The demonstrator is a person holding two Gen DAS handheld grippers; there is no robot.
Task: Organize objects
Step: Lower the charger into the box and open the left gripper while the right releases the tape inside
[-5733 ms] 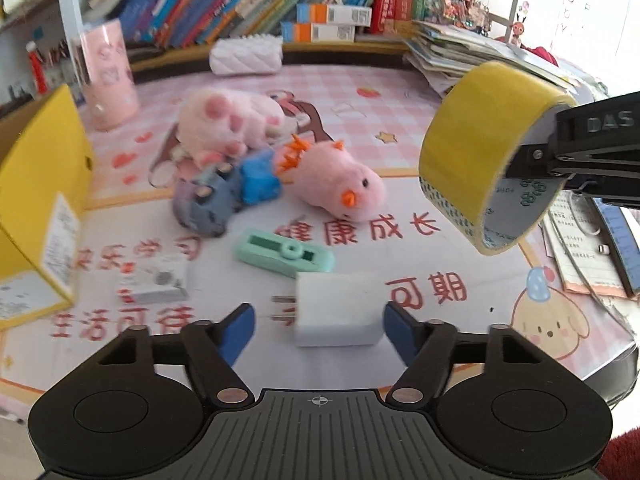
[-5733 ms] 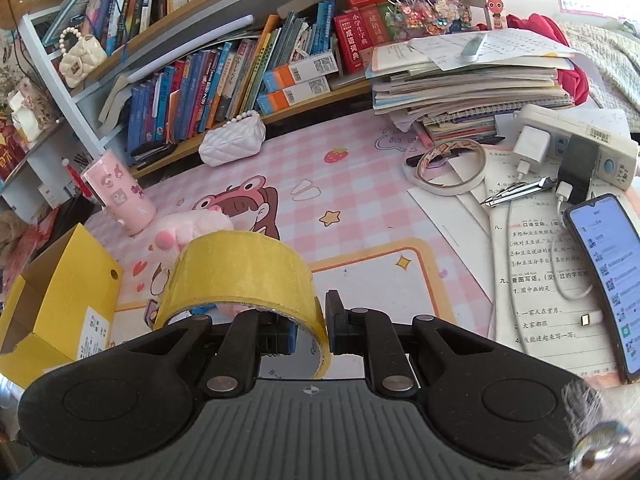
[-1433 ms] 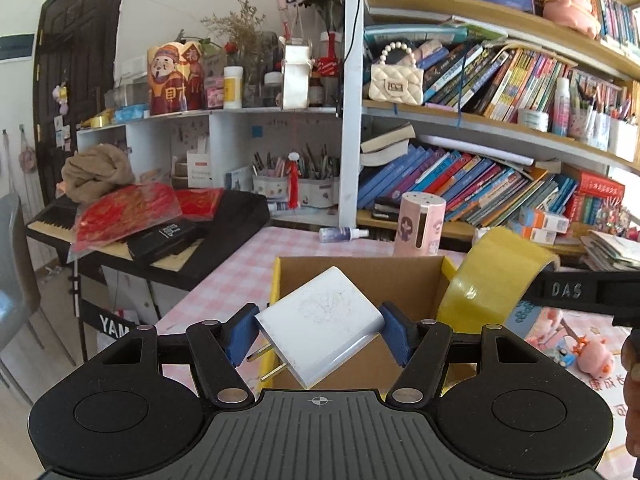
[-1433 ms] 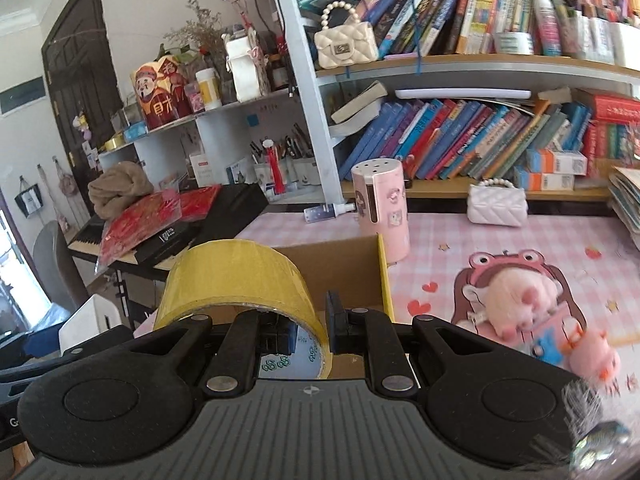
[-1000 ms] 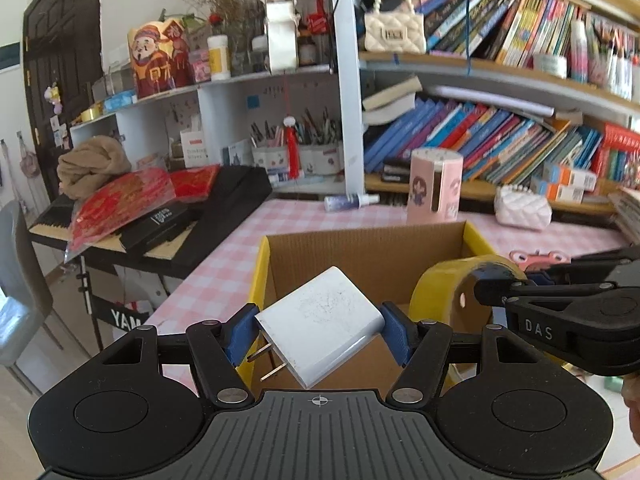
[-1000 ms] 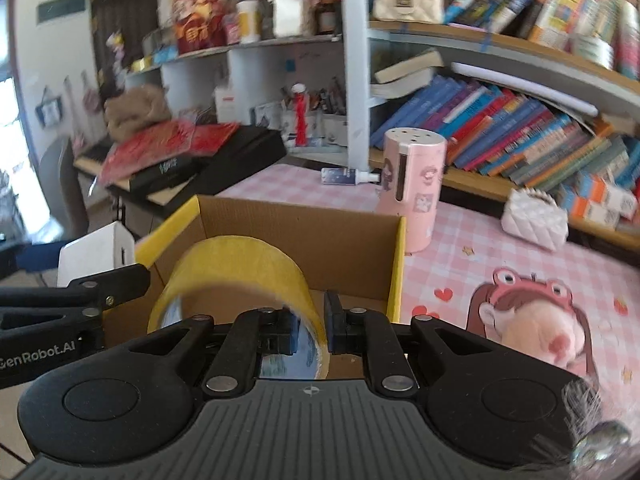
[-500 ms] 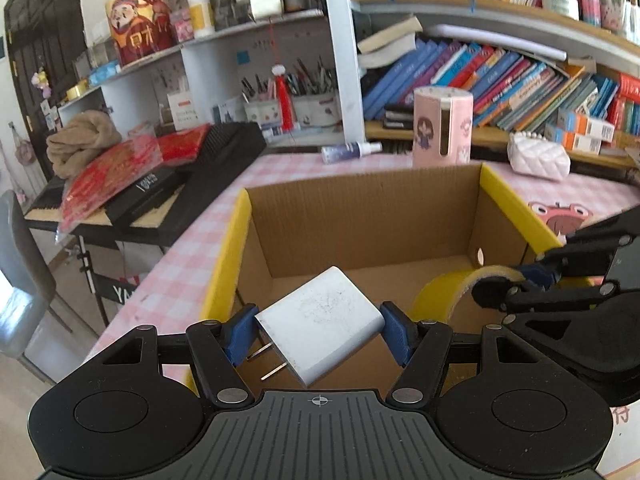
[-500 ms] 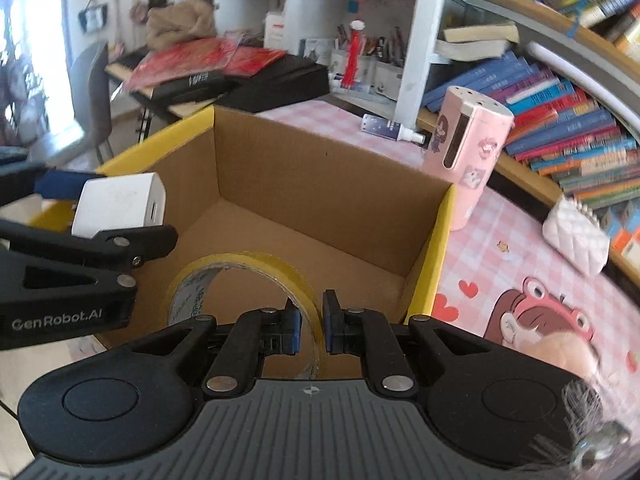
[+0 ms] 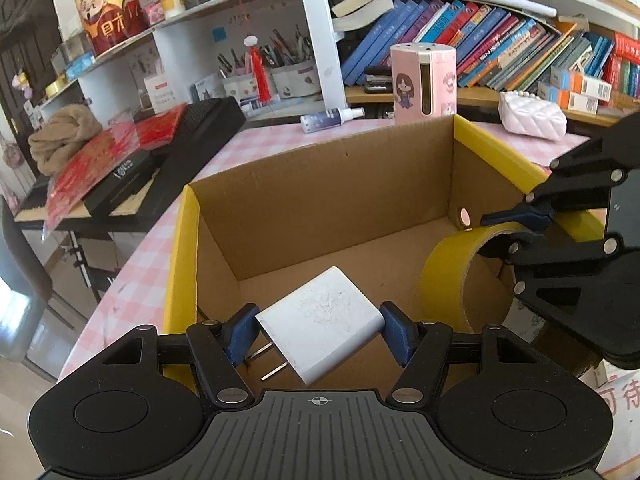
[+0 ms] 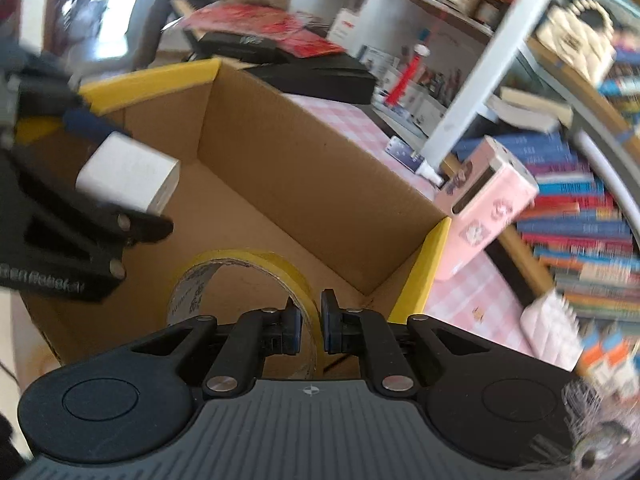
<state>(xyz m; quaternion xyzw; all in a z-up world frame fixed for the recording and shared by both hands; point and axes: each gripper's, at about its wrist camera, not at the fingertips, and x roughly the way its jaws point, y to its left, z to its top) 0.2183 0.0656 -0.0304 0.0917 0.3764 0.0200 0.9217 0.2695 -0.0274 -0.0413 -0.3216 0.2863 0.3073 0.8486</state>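
Tongs are both loaded over the open cardboard box (image 9: 320,184): the left gripper (image 9: 318,334) is clamping the white charger (image 9: 320,320) between its blue pads with the prongs pointing back toward the handle, while the right gripper (image 10: 307,330) is pinching the wall of the yellow tape roll (image 10: 240,280) with its jaws nearly closed. Placing is the step in hand, and the roll seems to be sitting low near the box floor, though blur is hiding any contact. Next, each gripper is needing to open inside the walls, apart from the other.

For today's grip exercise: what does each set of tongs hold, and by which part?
Left tongs: white charger, by its two opposite sides. Right tongs: yellow tape roll, by its band wall.
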